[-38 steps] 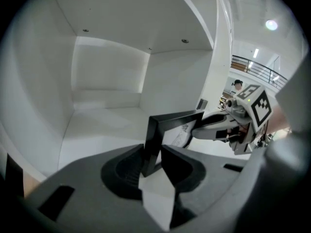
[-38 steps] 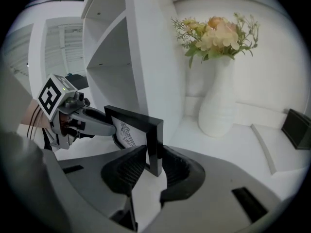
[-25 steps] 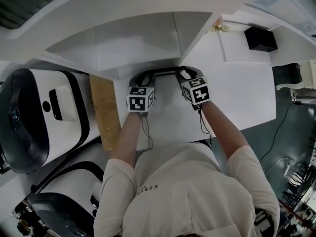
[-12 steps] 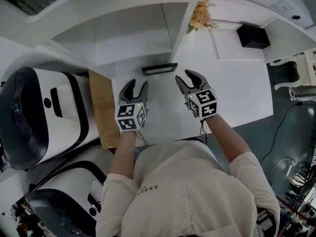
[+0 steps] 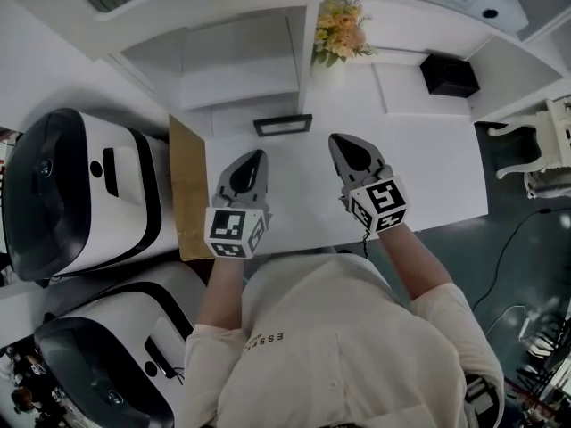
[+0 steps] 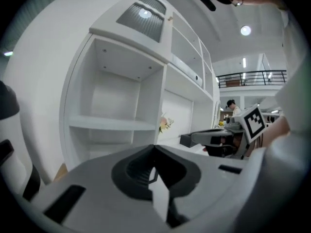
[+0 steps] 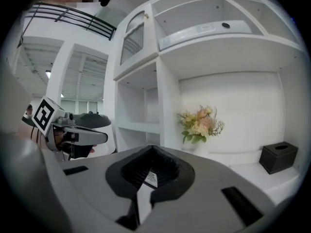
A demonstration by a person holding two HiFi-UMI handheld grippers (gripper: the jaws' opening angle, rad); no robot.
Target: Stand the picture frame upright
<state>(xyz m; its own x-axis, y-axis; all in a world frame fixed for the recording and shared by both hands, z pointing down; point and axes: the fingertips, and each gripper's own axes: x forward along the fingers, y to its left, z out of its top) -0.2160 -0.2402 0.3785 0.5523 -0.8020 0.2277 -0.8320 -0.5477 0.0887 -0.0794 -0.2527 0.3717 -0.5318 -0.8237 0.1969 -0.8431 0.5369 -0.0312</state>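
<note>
The picture frame [image 5: 283,125], dark and thin, stands upright on the white table [image 5: 428,168] in front of the shelf unit, seen from above in the head view. Both grippers are back from it, nearer the person. My left gripper [image 5: 254,157] is shut and empty, a short way below and left of the frame. My right gripper [image 5: 340,141] is shut and empty too, to the frame's right. In the left gripper view the jaws [image 6: 154,147] meet in a point, and so do those in the right gripper view [image 7: 151,148].
A vase of flowers [image 5: 337,29] and a black box [image 5: 449,75] stand at the back of the table. White shelves [image 5: 236,61] rise behind the frame. A brown board [image 5: 188,190] lies along the table's left edge, beside two large white and black machines [image 5: 71,194].
Both grippers let go of the frame, drew back toward the person, and closed. The frame stays standing by the shelves. The head view shifted, bringing the flowers into sight.
</note>
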